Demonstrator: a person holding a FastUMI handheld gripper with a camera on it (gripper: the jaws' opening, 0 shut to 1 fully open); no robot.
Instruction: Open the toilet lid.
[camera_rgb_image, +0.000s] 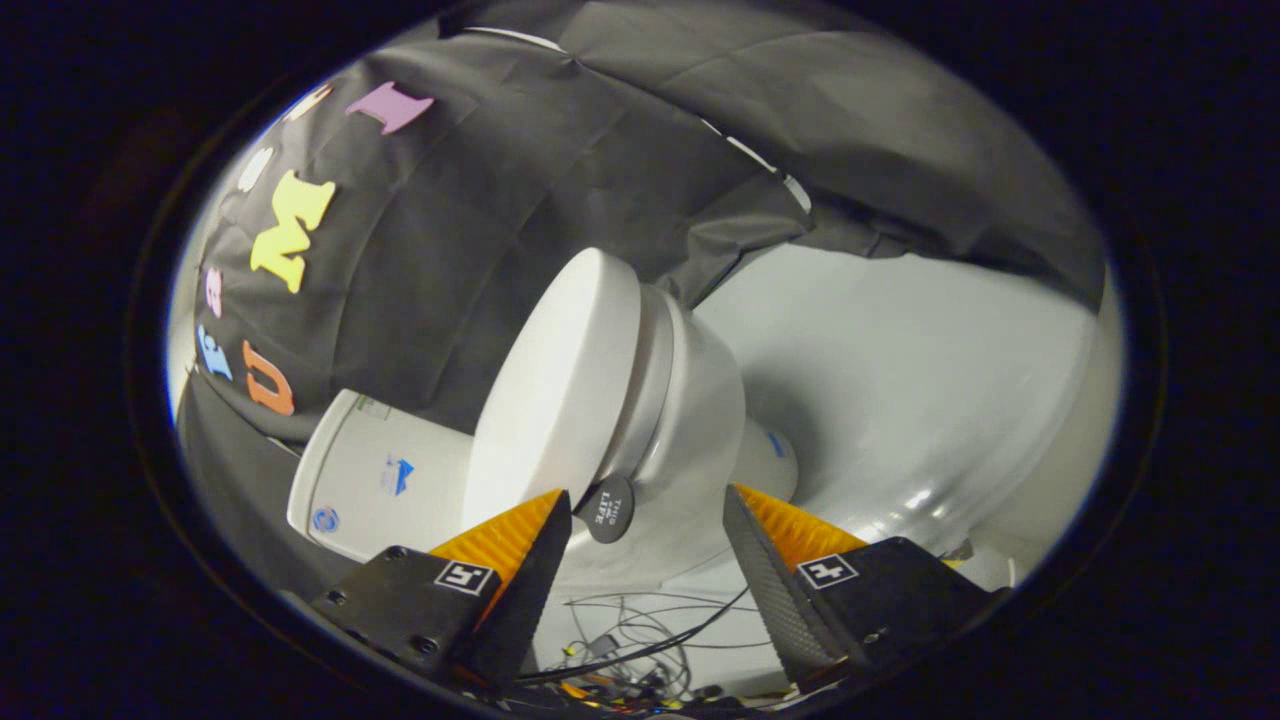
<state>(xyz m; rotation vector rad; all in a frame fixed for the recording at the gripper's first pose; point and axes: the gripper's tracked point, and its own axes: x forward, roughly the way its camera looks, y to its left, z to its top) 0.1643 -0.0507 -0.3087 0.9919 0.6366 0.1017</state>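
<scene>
place: a recording booth set up as a bathroom
fixture: white toilet (640, 400) with cistern (370, 480), alone on a pale floor (900, 380)
surround: black cloth wall (520, 180)
clutter: loose cables (640, 640)

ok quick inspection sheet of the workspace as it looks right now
surface: pale glossy floor, bare beside the toilet
job's things: white toilet with its lid down on the seat; small dark round tab at the lid's front edge; tank behind
clutter: nothing seen
grippers: gripper open, fingers spread either side of the bowl's front, one fingertip close beside the tab, touching nothing that I can tell
cables: loose tangle of thin wires on the floor below the fingers
surroundings: black cloth wall behind the toilet
</scene>
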